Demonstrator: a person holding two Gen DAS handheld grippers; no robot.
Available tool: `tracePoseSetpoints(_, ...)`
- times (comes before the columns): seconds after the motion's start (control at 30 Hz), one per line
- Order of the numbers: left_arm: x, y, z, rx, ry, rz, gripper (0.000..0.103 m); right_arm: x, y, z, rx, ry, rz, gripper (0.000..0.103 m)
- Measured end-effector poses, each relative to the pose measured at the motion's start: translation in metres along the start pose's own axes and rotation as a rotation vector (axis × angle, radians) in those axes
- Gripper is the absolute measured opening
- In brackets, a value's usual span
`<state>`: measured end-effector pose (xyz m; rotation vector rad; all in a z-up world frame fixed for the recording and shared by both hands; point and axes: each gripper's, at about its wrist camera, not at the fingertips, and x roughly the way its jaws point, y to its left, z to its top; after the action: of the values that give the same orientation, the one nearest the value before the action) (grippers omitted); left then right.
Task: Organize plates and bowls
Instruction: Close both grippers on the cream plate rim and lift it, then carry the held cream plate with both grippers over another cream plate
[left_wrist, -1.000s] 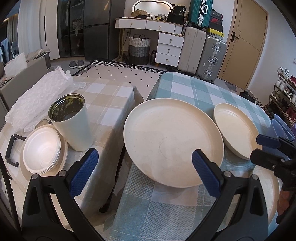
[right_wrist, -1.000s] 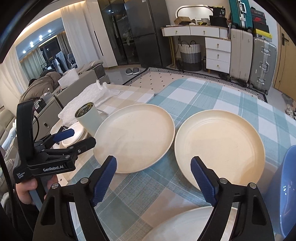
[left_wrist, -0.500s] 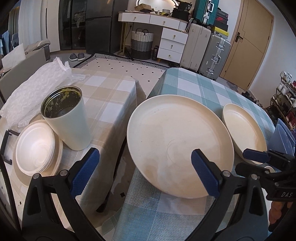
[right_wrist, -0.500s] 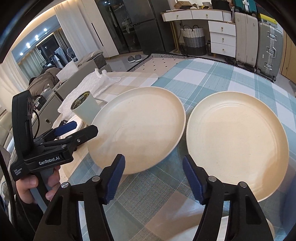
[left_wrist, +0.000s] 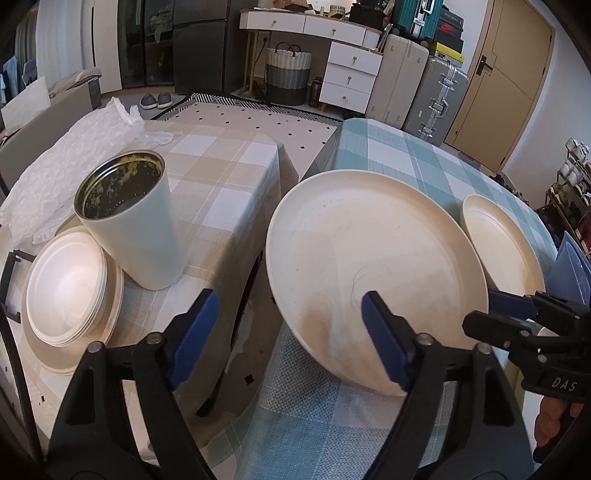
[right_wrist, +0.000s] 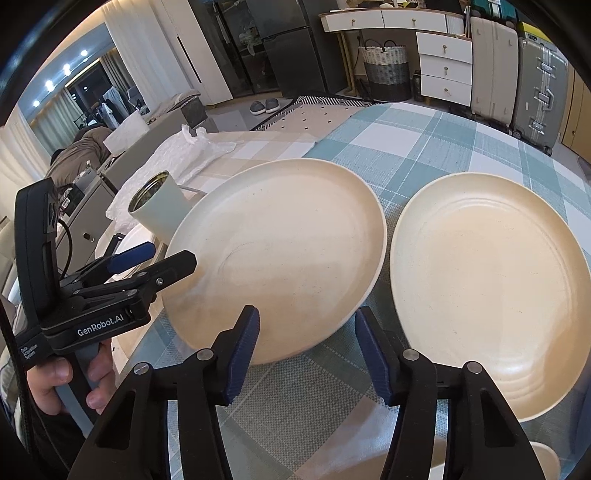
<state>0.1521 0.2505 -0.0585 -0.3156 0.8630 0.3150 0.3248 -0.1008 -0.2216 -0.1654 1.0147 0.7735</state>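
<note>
A large cream plate (left_wrist: 369, 258) (right_wrist: 288, 251) sits at the left edge of the teal checked table (left_wrist: 399, 155). My left gripper (left_wrist: 288, 336) (right_wrist: 166, 256) straddles its near-left rim, one finger over the plate and one over the gap between the tables. Its jaws are closing, and the pads are not pressing. My right gripper (right_wrist: 306, 354) (left_wrist: 484, 312) straddles the plate's near-right rim, its jaws closing too without pressing. A second cream plate (right_wrist: 487, 288) (left_wrist: 498, 243) lies to the right. Stacked white bowls (left_wrist: 66, 284) rest on a plate on the beige table.
A pale tumbler (left_wrist: 129, 218) (right_wrist: 159, 210) stands beside the bowls, with bubble wrap (left_wrist: 62, 162) behind it. A blue bowl (left_wrist: 569, 266) sits at the far right. Another cream plate (right_wrist: 543, 458) lies at the near edge. A gap (left_wrist: 255, 295) separates the tables.
Both grippers have sunk toward the large plate, which now looms larger. Both pairs of jaws have narrowed around its near rim.
</note>
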Motion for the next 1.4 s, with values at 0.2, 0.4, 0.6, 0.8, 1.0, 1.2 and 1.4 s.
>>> tracePoseSetpoints(0.2, 0.006, -0.002, 0.001, -0.004, 0.016, -0.006, 0.057, 0.002, -0.005, 0.001, 0.01, 0.002, -0.026, 0.043)
tracePoseSetpoints(0.4, 0.009, -0.005, 0.001, 0.013, 0.018, 0.012, 0.037, 0.006, -0.006, 0.001, 0.005, 0.008, -0.06, 0.036)
tracePoseSetpoints(0.6, 0.012, -0.008, 0.001, 0.03, 0.025, 0.017, 0.02, 0.005, -0.003, 0.0, -0.017, -0.002, -0.09, 0.031)
tracePoseSetpoints(0.8, 0.014, -0.008, 0.001, 0.035, 0.022, 0.024, 0.018, 0.004, 0.001, 0.0, -0.048, -0.02, -0.113, 0.031)
tracePoseSetpoints(1.0, 0.012, -0.007, -0.001, 0.043, 0.014, 0.03, 0.018, 0.002, 0.003, -0.001, -0.066, -0.035, -0.124, 0.031)
tracePoseSetpoints(1.2, 0.006, -0.009, -0.005, 0.049, -0.004, 0.036, 0.018, -0.002, 0.005, -0.004, -0.078, -0.046, -0.131, 0.031)
tracePoseSetpoints(1.4, -0.009, -0.011, -0.008, 0.042, -0.032, 0.036, 0.018, -0.013, 0.008, -0.007, -0.082, -0.069, -0.125, 0.031)
